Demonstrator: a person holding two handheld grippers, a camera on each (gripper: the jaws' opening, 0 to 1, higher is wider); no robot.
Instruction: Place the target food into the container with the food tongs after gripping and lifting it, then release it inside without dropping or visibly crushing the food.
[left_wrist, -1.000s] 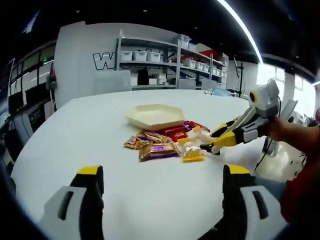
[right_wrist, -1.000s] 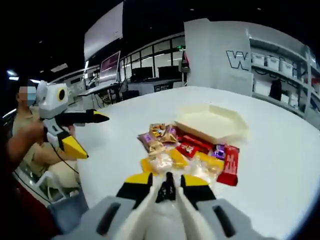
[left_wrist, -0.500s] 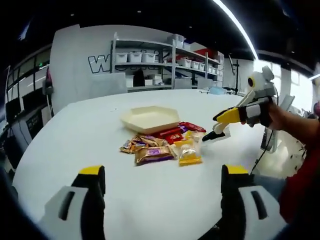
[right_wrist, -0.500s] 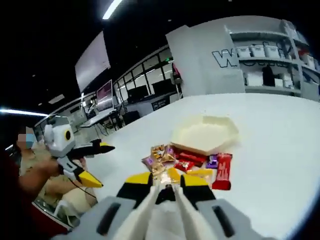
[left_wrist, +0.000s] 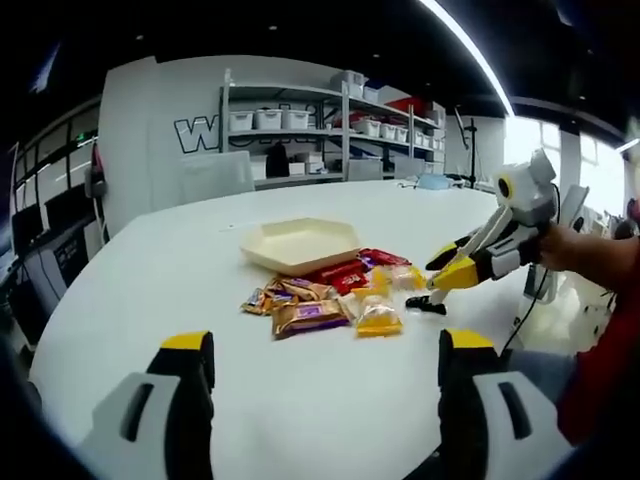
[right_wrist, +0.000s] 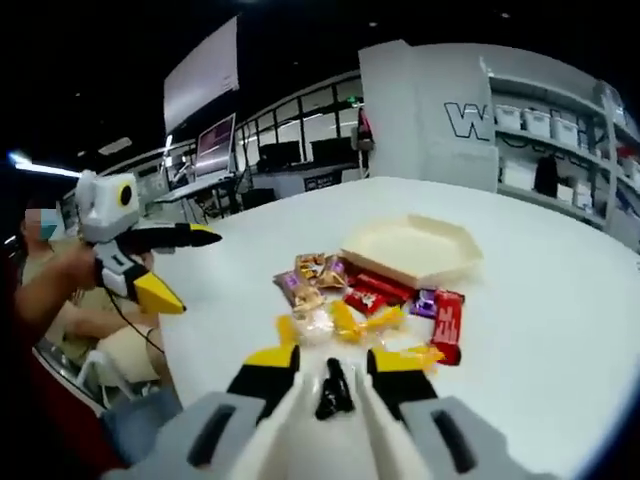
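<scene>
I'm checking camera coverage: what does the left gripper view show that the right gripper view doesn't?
Left gripper view alone: the right gripper from the side, low beside the snack pile, and the left gripper with jaws wide apart. Right gripper view alone: the food tongs between its jaws, and monitors in the background. Both share: the white table, the hexagonal container and the snack packets.

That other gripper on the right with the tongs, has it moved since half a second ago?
Yes. In the left gripper view the right gripper has dropped from above the snack pile to tabletop level, its tips now beside the yellow packet.
</scene>
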